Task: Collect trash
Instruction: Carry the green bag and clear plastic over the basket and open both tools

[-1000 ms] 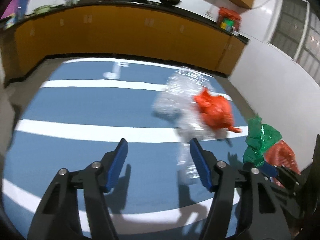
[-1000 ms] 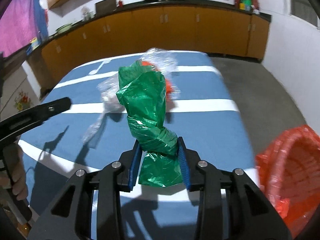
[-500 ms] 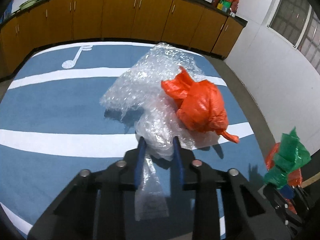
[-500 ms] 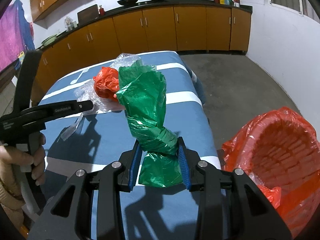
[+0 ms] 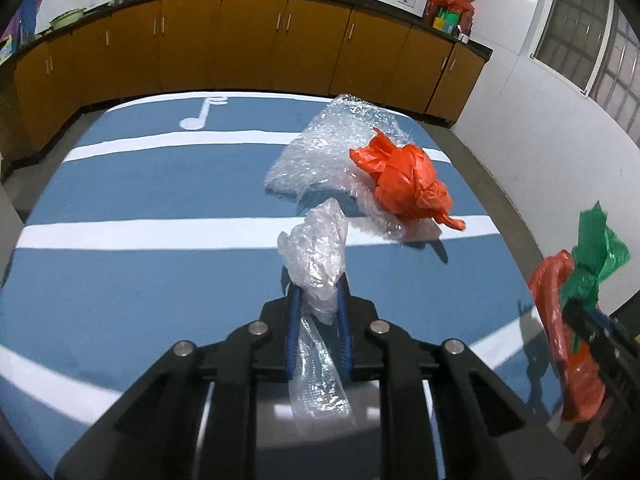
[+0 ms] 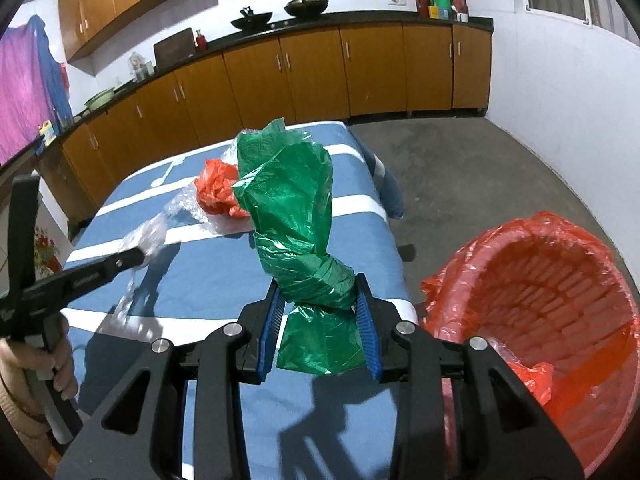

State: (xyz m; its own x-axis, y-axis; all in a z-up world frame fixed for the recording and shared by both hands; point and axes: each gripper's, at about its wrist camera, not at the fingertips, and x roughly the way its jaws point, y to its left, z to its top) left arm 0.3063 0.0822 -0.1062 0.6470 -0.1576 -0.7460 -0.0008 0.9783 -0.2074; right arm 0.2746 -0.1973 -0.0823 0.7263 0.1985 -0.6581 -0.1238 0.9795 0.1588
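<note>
A twisted strip of clear plastic (image 5: 316, 248) stands up between the blue pads of my left gripper (image 5: 318, 292); the jaws are closing and the pads press on it. It hangs just above the blue striped table (image 5: 140, 288). Beyond it lie a bubble wrap sheet (image 5: 336, 148) and a crumpled orange bag (image 5: 408, 184). My right gripper (image 6: 320, 292) is shut on a twisted green plastic bag (image 6: 296, 216), held over the table's right edge beside a basket lined with an orange bag (image 6: 560, 300). The left gripper (image 6: 136, 258) shows at the left in the right wrist view.
Brown kitchen cabinets (image 5: 240, 44) with a dark counter run along the far wall. Grey floor (image 6: 460, 168) lies right of the table, with the basket standing on it. A person's hand (image 6: 60, 364) grips the left tool's handle.
My left jaws went from wide apart to pinching the clear plastic strip, which now stands apart from the bubble wrap. The right gripper carried the green bag rightward, bringing the basket into fuller view.
</note>
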